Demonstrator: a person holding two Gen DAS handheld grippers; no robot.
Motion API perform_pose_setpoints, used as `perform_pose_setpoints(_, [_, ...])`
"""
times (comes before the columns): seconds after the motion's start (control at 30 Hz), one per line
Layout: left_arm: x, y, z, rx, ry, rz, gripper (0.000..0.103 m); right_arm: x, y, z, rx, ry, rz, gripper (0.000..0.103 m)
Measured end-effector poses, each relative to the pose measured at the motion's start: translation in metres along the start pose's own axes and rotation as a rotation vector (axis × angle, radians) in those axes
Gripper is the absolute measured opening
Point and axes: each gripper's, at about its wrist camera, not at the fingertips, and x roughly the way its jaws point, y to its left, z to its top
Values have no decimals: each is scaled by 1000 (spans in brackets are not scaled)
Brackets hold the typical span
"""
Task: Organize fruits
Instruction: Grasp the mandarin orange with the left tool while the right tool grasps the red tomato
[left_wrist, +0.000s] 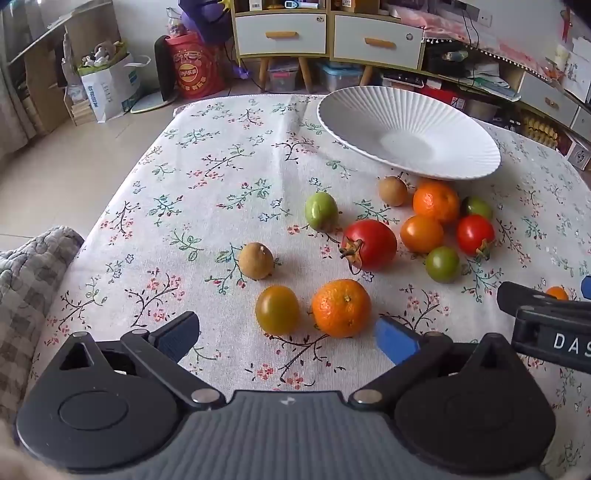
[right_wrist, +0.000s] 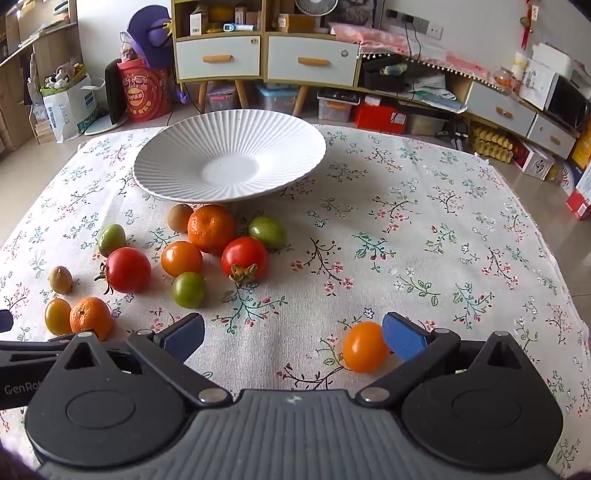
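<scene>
An empty white ribbed plate stands at the back of the floral tablecloth. Several fruits lie loose in front of it: red tomatoes, mandarins, green and yellow tomatoes, brown longans. My left gripper is open, with a mandarin and a yellow tomato just ahead of its blue pads. My right gripper is open too; an orange tomato lies on the cloth beside its right pad, touching or nearly so.
The table's far edge drops to a tiled floor. Beyond stand a drawer cabinet, low shelves, storage boxes and bags. A grey checked cloth lies at the table's left edge. The right half of the tablecloth holds no fruit.
</scene>
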Motion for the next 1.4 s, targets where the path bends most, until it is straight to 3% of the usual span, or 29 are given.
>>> perform_pose_setpoints(0.67, [-4, 4, -1, 3, -9, -4, 101, 5, 1, 2, 9, -3, 6, 103])
perform_pose_setpoints(0.77, [-5, 5, 1, 16, -26, -5, 101, 10, 0, 0, 9, 29, 46, 103])
perform_pose_setpoints(0.87, [3, 13, 7, 27, -68, 26, 101, 15, -7, 8, 65, 76, 210, 102])
perform_pose_setpoints(0.93, [3, 17, 10, 20, -84, 0, 101, 12, -10, 11, 89, 48, 285, 102])
perform_pose_setpoints(1.0, [4, 20, 12, 17, -81, -37, 101, 8, -8, 14, 43, 13, 268, 103])
perform_pose_setpoints(1.07, [5, 20, 13, 19, -83, -59, 101, 12, -8, 18, 3, 61, 224, 103])
perform_pose_setpoints(1.4, [4, 21, 11, 56, -56, -189, 101, 20, -20, 22, 7, 18, 270, 99])
